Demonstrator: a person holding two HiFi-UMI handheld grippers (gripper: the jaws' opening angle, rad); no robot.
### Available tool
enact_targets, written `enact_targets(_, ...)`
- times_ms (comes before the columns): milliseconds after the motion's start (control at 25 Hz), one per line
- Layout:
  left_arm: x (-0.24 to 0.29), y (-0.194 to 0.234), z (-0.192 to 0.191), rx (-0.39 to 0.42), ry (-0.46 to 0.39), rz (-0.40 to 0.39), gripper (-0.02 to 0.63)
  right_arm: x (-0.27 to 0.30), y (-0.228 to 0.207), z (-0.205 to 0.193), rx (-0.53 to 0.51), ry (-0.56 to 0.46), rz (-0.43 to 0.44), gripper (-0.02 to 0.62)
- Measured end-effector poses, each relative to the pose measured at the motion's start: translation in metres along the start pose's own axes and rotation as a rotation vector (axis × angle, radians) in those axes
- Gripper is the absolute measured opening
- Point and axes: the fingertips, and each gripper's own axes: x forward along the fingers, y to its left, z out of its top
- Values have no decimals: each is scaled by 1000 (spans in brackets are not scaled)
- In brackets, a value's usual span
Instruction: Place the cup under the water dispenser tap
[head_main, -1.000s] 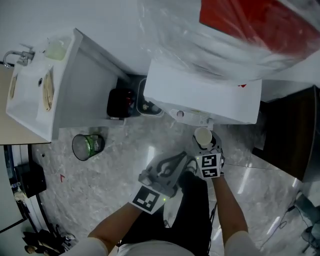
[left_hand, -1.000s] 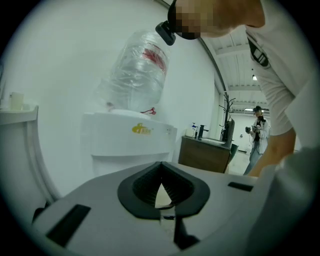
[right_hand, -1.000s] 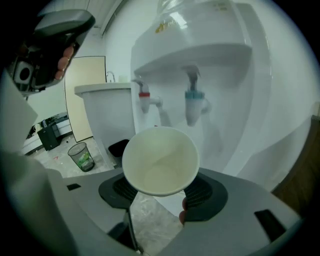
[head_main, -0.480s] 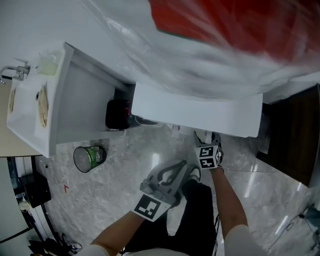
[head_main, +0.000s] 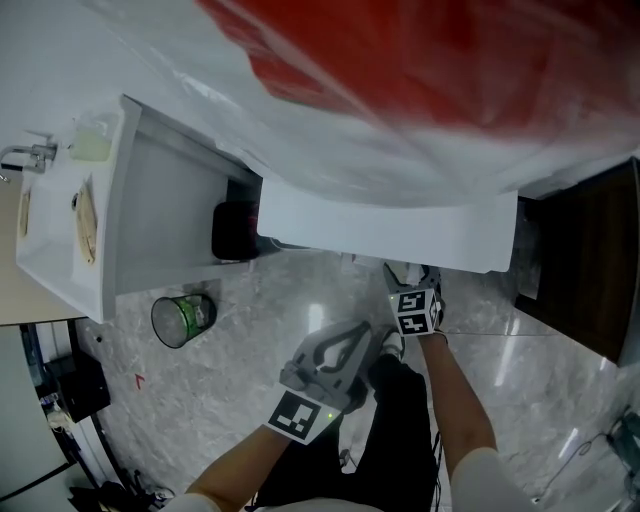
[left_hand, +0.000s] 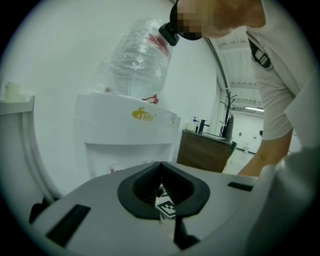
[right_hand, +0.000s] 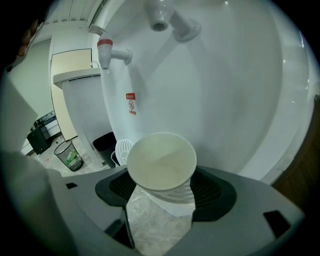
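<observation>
Cup (right_hand: 161, 167) is in the right gripper (right_hand: 162, 195): a white paper cup, mouth up and empty. It is pinched low on its wall between the dark fingers (right_hand: 216, 191), which are parted only as wide as the cup itself.

It sits inside the white recess of the water dispenser (right_hand: 225, 90), lower than both taps. The red-capped tap (right_hand: 111, 52) is up and to the left. The white tap (right_hand: 167, 17) is above it in this view, well apart from the rim. A white drip grille (right_hand: 122, 150) peeks out behind the cup on its left.

In the head view the right gripper (head_main: 414, 305) is pushed forward under the front edge of the water dispenser (head_main: 390, 225), with the forearm (head_main: 455, 400) stretched out straight. The cup is hidden beneath that overhang.

The left gripper (head_main: 335, 358) hangs back close to the body, above the marble floor (head_main: 230, 400), angled toward the dispenser. Its fingers (left_hand: 142, 186) are pressed together with nothing between them. Its own view looks up at the dispenser front and the clear bottle (left_hand: 137, 62) on top.

Off to the left, a wire wastebasket (head_main: 182, 318) stands on the floor near a black bin (head_main: 235, 230).
</observation>
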Motion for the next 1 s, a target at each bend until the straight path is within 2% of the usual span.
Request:
enact_targets(240,-8,-10,15,-20,14,-5,6,-33,0,13,32,-2,-9,310)
enact_targets(480,-27,-37,52,-1,26,-42,6,-125,28,40,92,-4,16,308)
enact_targets(600,-42,-54,77,19,36,-56,6,-189,45,78,113,-33,54,307)
enact_targets(760,-75,-74,106,24,90,-58,6,-279,70,143,164,-114,99,305)
enact_targets(1000,-122,-105,161,-5,87,-66,6,-386,88,217,181,-208,79,289)
